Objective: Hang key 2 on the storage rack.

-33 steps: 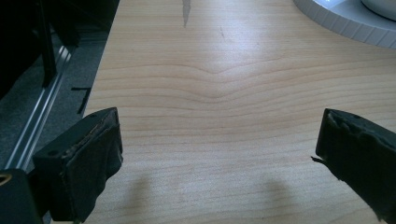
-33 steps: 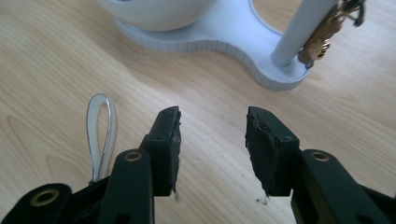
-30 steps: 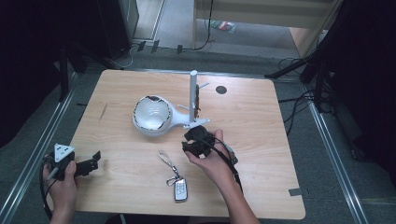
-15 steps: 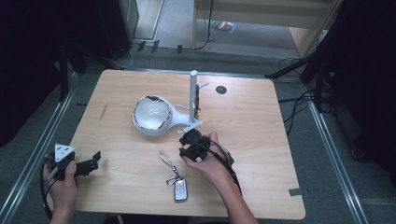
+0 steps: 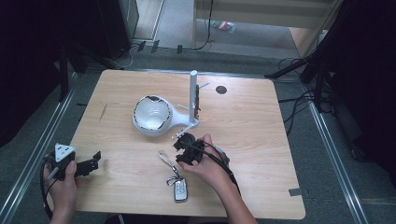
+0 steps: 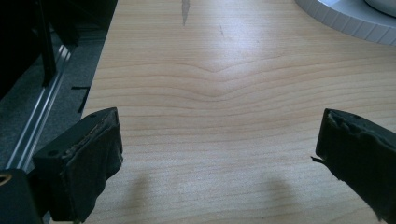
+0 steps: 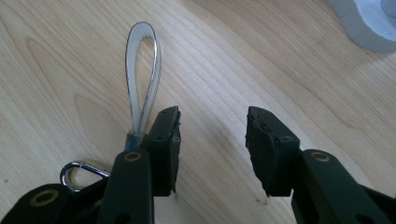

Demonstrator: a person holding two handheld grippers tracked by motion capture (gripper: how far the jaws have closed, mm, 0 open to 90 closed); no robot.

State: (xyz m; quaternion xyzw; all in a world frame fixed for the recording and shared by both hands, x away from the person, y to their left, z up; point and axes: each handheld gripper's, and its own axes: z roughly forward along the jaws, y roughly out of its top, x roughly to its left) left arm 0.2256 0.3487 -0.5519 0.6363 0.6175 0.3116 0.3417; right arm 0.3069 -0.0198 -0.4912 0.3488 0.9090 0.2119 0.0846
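Right gripper point(image 7: 212, 149), fingers apart and empty, lower centre of frame beside strap loop point(image 7: 142, 74) of car key point(image 5: 180, 190): risk of closing on bare table point(image 7: 280, 60), strap lying outside left jaw.

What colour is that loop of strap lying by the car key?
The strap loop is pale grey-white with darker edges, seen best in the right gripper view.

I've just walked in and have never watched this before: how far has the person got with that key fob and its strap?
Nothing looks done yet: the key fob lies flat on the table, its strap loop stretched out beside the right gripper, whose jaws stand apart with bare wood between them. In hand: lining up on the strap. Left: grasping and moving it, perhaps to the white stand. The left gripper waits open.
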